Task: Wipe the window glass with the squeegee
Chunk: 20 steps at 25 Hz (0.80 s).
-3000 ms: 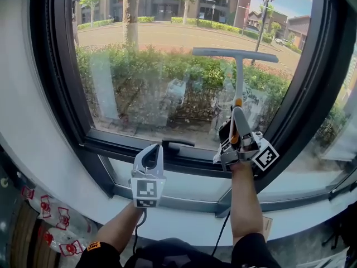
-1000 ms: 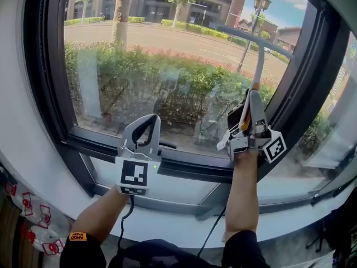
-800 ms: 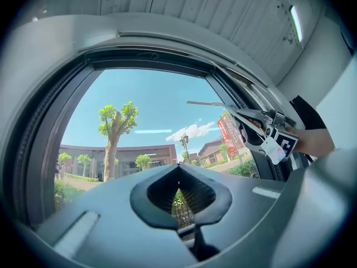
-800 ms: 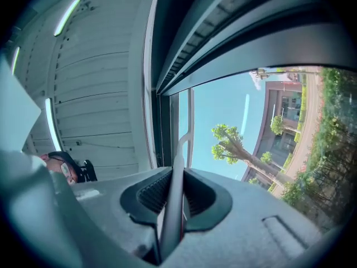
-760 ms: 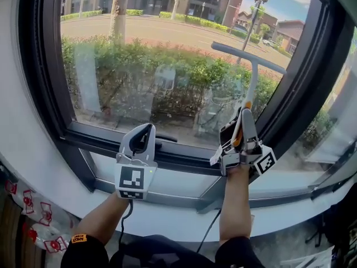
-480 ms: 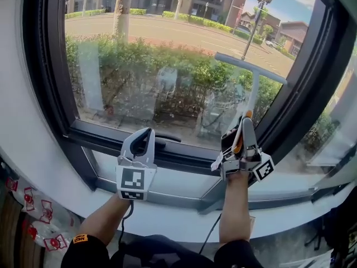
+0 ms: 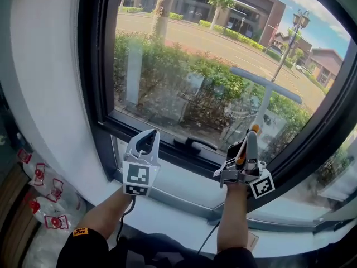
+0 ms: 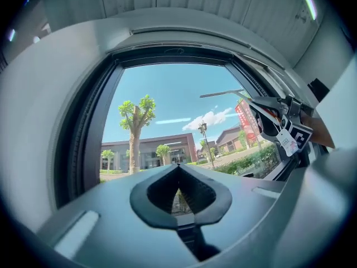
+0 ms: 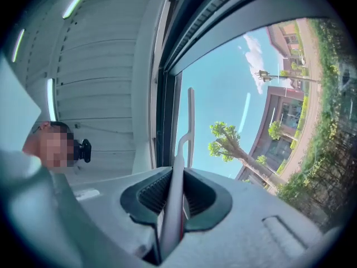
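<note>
Right hand-held gripper (image 7: pixel 249 141) clamps squeegee (image 7: pixel 265 85) handle — shaft straight above it, blade crosswise at window glass (image 7: pixel 167 66). Left hand-held gripper (image 7: pixel 146 143) closed, empty, farther from squeegee.

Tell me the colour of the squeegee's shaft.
Squeegee shaft: pale grey, orange near the right gripper; head view shows it best.

The squeegee (image 7: pixel 266 85) has slid lower down the glass (image 7: pixel 167 66).
</note>
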{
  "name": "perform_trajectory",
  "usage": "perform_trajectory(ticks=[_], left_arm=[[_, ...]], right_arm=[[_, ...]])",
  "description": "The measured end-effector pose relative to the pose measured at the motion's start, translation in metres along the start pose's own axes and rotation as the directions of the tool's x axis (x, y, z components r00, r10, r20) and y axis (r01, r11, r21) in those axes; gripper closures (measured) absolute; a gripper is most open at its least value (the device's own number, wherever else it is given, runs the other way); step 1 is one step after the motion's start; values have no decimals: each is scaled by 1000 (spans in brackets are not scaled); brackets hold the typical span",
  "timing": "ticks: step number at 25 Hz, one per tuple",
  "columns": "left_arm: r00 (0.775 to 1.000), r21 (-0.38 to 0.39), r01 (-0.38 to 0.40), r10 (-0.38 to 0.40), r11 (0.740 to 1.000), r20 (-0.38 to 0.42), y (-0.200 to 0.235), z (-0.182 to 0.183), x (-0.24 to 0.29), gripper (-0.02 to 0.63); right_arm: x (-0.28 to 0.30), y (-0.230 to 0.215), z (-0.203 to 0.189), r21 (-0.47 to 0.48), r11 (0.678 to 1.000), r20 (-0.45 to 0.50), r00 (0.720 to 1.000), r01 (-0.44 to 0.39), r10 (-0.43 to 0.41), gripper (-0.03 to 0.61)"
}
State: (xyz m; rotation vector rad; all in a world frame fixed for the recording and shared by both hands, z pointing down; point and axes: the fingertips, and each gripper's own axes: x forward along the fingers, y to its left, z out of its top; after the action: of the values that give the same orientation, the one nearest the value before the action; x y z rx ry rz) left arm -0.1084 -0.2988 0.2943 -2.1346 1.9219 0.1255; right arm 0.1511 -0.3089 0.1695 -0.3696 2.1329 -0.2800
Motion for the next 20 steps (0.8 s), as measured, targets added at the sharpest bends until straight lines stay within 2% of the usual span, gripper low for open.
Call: perform_trajectory(ticks=[4,7,10,15,20], left_arm=[[995,23,-97,97,995,-19,71,-7,-30,595],[987,44,-162,163,986,-10,120,4,-54,595],[982,82,-190,189,978,10,161,23,-67,595],[980,182,-194,183,964,76,204,75,-74,595],[974,179,-194,168,964,151,224,113,-77,595]], right_arm=[[44,20,-87,25,999,-89,995,-38,40,529],[84,41,-144,54,995,-147,985,-84,91,529],[127,53,-188,88,991,-171,978,-105,119,529],[193,59,-225,75,992,-182,977,-99,111,529],[238,59,-245,49,996,-167,983,-73,80,529]])
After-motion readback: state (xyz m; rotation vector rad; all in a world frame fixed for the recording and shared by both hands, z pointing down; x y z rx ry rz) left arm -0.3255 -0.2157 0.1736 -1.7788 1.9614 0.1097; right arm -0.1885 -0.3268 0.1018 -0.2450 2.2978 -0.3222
